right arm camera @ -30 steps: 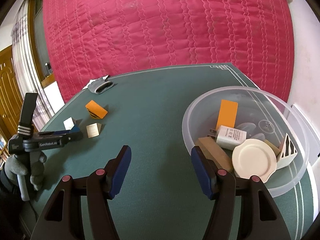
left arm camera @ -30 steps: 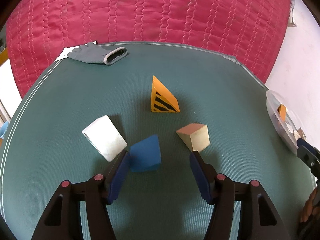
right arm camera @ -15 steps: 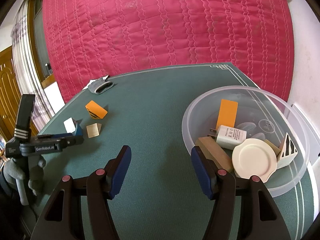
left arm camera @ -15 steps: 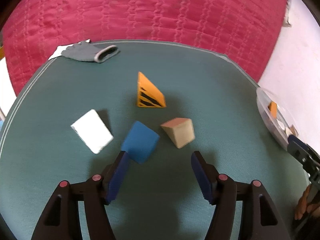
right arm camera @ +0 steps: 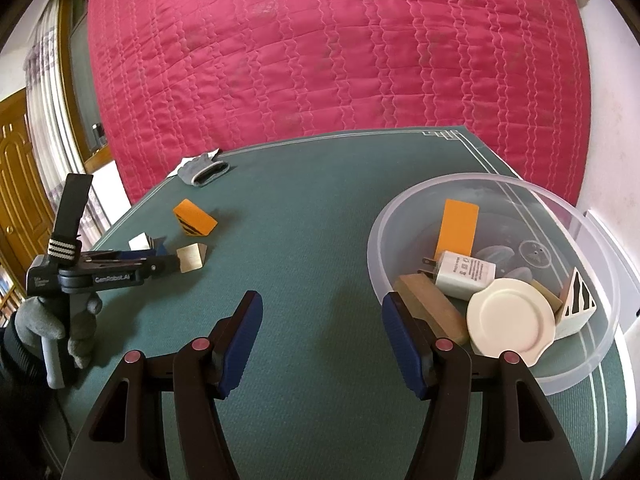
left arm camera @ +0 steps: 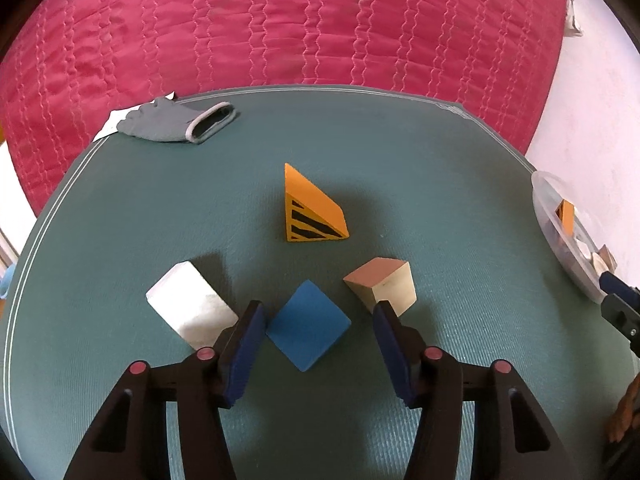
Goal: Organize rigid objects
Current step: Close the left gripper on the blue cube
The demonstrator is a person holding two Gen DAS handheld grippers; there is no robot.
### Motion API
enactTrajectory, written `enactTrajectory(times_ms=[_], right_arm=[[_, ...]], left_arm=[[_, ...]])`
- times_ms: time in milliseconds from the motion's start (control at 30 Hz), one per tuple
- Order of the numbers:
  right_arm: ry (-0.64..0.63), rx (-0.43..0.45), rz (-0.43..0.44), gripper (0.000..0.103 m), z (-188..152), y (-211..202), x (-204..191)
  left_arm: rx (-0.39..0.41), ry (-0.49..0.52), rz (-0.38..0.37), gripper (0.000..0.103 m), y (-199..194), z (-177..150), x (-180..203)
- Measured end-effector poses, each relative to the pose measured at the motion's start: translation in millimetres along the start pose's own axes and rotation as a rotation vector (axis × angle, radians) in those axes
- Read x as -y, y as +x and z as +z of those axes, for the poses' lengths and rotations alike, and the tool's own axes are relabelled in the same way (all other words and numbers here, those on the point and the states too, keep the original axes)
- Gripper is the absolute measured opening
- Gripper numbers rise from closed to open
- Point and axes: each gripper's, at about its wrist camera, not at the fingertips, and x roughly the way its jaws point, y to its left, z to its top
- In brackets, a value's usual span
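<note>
Blue block [left arm camera: 308,325]: stiff, light, smooth; sits corner-on between the spread left claw [left arm camera: 318,322]; take flat sides. Right claw [right arm camera: 322,328] spread, empty; bowl [right arm camera: 592,224] at two o'clock.

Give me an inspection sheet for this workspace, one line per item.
Surface: green mat, white border lines.
Job's things: blue block between the left gripper's open fingers; white block, tan block and striped orange wedge loose nearby; clear bowl holds a charger, cream lid, orange block, wood block, striped white wedge.
Clutter: grey glove at the far edge.
Grippers: left gripper open; right gripper open, empty, beside the bowl.
Cables: nothing seen.
Surroundings: red quilt, wooden door.
</note>
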Motion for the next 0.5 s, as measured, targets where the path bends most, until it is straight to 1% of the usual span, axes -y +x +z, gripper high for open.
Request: enactTrajectory(times_ms=[167, 300, 500], right_arm=[[-0.010, 0.002, -0.001, 0.063, -0.3, -0.9, -2.6], [-0.011, -0.001, 0.000, 0.063, 0.2, -0.7, -2.8], [-0.011, 0.000, 0.000, 0.063, 0.4, -0.9, -2.6]], left_arm=[[0.003, 0.002, -0.003, 0.059, 0.1, 0.8, -0.8], [0.001, 0.008, -0.012, 0.062, 1.5, 2.0, -1.3], [-0.005, 0.047, -0.014, 0.064, 0.8, 0.4, 6.1]])
